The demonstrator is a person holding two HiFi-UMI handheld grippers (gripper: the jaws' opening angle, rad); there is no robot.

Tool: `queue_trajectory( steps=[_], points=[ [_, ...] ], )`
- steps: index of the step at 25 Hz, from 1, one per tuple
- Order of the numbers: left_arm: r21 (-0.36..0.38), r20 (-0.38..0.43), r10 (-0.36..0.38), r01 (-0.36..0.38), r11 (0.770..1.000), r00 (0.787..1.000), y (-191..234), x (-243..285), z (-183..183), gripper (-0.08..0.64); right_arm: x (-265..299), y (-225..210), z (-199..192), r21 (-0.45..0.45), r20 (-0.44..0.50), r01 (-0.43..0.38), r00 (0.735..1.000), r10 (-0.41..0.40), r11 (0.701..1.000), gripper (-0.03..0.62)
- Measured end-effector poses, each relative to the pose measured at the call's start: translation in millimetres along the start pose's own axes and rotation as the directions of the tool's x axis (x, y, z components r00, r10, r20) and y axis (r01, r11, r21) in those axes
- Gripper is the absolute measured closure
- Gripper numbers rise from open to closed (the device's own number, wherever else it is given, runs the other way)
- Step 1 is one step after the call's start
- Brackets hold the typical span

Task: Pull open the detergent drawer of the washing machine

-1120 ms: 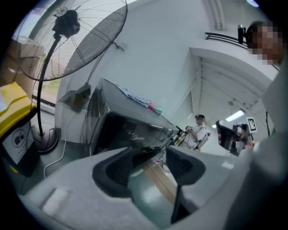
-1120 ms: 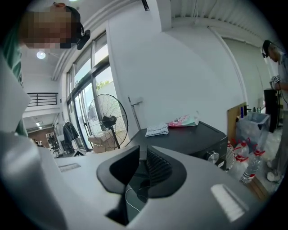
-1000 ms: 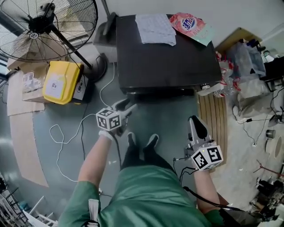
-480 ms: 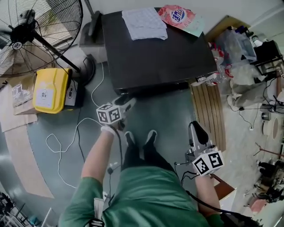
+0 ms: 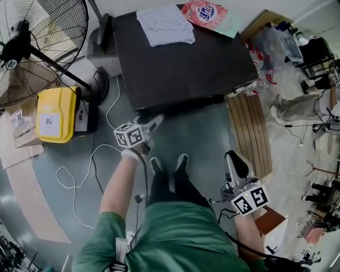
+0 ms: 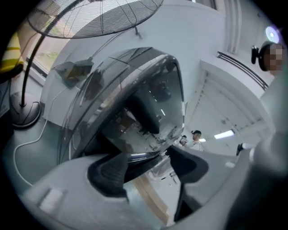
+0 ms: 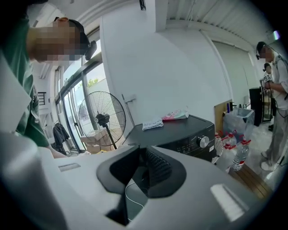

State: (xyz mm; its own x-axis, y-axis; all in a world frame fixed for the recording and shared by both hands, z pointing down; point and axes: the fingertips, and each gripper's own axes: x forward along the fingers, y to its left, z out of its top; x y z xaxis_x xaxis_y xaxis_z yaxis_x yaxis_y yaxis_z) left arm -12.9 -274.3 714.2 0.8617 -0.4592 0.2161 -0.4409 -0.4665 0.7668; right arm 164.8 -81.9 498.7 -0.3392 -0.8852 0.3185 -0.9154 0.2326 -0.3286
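Washing machine (image 5: 186, 58) – a black, flat-topped box – stands against the wall straight ahead of the person. Its detergent drawer would be on the front face, which the head view looks down past. The right gripper view shows the control strip with a round knob (image 7: 204, 141), but the drawer itself cannot be picked out there.

On the machine's top lie a folded pale cloth (image 5: 166, 25) and, at the back corner, a pink and white packet (image 5: 204, 11).

The left gripper (image 5: 154, 123) is held just in front of the machine's front left corner, pointing at it. In its own view the jaws stand wide apart, having just been opening. The pads press on nothing. The machine's dark, glossy front fills most of that view, and its lower edge shows in the gap between the jaws.

The right gripper (image 5: 235, 156) hangs well back from the machine, beside the person's right leg. Its jaws are only a little apart and empty; floor and a thin white cable show through the slit.

A large standing fan (image 5: 32, 42) is to the left of the machine, with a yellow container (image 5: 53, 114) on the floor below it. A slatted wooden board (image 5: 249, 133) lies on the right, and some water bottles (image 7: 238, 155) stand near the machine's right side.
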Motion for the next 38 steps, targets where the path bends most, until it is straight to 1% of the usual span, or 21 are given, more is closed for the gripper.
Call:
queue_trajectory(
  steps=[5,9,13,16,18,21,25,28,29,30,31,32,35,38],
  points=[
    [-0.077,0.066,-0.041,0.046,0.996,0.997,-1,4,6,0.264,0,2,-8,0.013,-0.013,-0.002,1.0,0.002,1.0,0.558],
    [-0.137,0.115,-0.077,0.092,0.986,0.99,-1,4,11,0.265,2,5,-18,0.033,-0.031,-0.012,0.999,0.013,0.999,0.558],
    [-0.214,0.175,-0.123,0.16,0.964,0.977,-1,6,17,0.262,6,13,-28,0.049,-0.054,-0.038,0.998,0.041,0.998,0.557],
    [-0.269,0.183,-0.151,0.197,0.943,0.972,-2,10,15,0.267,8,18,-33,0.053,-0.063,-0.052,0.996,0.056,0.997,0.557],
    [-0.294,0.19,-0.151,0.203,0.934,0.97,-1,11,13,0.268,8,21,-35,0.055,-0.066,-0.061,0.996,0.064,0.997,0.558],
    [-0.296,0.213,-0.147,0.207,0.932,0.966,-3,9,14,0.275,10,28,-37,0.052,-0.073,-0.078,0.994,0.082,0.996,0.558],
    [-0.234,0.203,-0.151,0.198,0.952,0.967,-9,9,14,0.29,4,31,-41,0.053,-0.08,-0.092,0.992,0.096,0.994,0.557],
    [-0.229,0.226,-0.15,0.202,0.952,0.963,-14,7,11,0.28,-2,29,-47,0.066,-0.085,-0.093,0.991,0.098,0.993,0.558],
    [-0.223,0.227,-0.151,0.202,0.954,0.962,-17,4,7,0.316,-3,28,-49,0.071,-0.088,-0.094,0.991,0.1,0.993,0.557],
    [-0.213,0.219,-0.152,0.2,0.956,0.964,-22,2,2,0.337,-5,27,-51,0.075,-0.09,-0.096,0.991,0.102,0.993,0.557],
    [-0.205,0.206,-0.151,0.194,0.959,0.967,-27,0,-4,0.336,-5,25,-52,0.077,-0.091,-0.097,0.99,0.104,0.992,0.557],
    [-0.201,0.192,-0.146,0.184,0.962,0.971,-31,-2,-11,0.315,-5,23,-52,0.079,-0.092,-0.098,0.99,0.105,0.992,0.558],
    [-0.212,0.168,-0.123,0.157,0.965,0.978,-39,-8,-32,0.315,-3,14,-49,0.086,-0.087,-0.099,0.991,0.106,0.991,0.558],
    [-0.215,0.147,-0.108,0.138,0.967,0.983,-44,-11,-42,0.304,3,12,-39,0.088,-0.066,-0.113,0.991,0.119,0.99,0.558]
  ],
)
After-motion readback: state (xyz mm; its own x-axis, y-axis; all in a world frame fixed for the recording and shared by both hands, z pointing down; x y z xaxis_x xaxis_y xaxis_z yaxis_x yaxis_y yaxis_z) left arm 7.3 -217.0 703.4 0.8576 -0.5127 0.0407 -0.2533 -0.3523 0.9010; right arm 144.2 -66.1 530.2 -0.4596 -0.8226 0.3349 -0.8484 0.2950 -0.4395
